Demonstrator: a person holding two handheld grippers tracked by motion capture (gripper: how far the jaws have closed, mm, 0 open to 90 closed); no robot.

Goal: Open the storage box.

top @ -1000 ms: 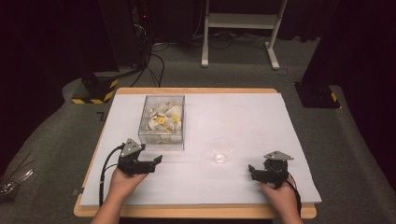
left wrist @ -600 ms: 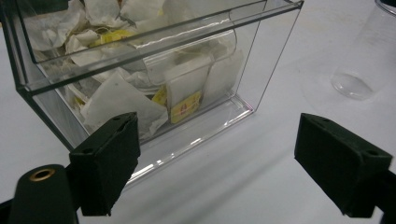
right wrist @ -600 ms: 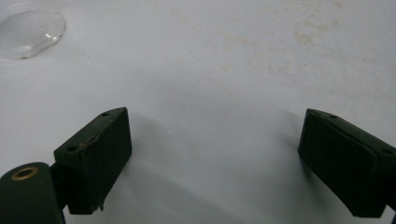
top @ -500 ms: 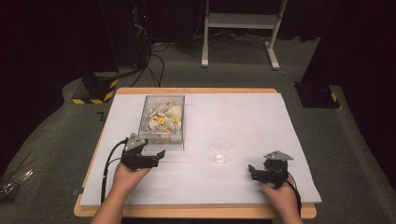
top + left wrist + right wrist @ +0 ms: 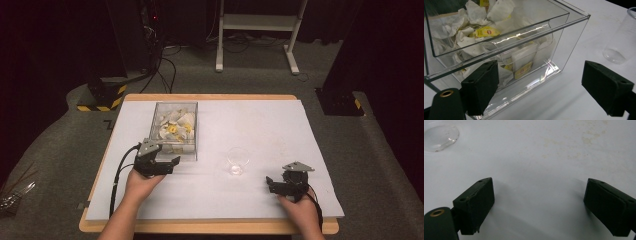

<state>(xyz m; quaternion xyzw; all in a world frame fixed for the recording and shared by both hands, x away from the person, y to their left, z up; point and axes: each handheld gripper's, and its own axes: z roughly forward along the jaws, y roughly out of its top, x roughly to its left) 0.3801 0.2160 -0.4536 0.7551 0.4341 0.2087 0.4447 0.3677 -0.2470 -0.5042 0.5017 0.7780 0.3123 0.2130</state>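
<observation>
Left gripper (image 5: 540,92) fingers wide at tea-bag box (image 5: 564,42); right gripper (image 5: 537,208) fingers wide, empty

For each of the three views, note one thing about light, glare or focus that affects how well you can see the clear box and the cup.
High view: bright table, dark surroundings, clear cup faint. Left gripper view: glare streaks on the clear box of tea bags, sharp. Right gripper view: jaws throw soft shadows, cup base at the corner slightly blurred.

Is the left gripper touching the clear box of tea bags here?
Cannot tell. In the left gripper view the left gripper is open, one jaw overlapping the clear box wall; no plain gap or contact.
</observation>
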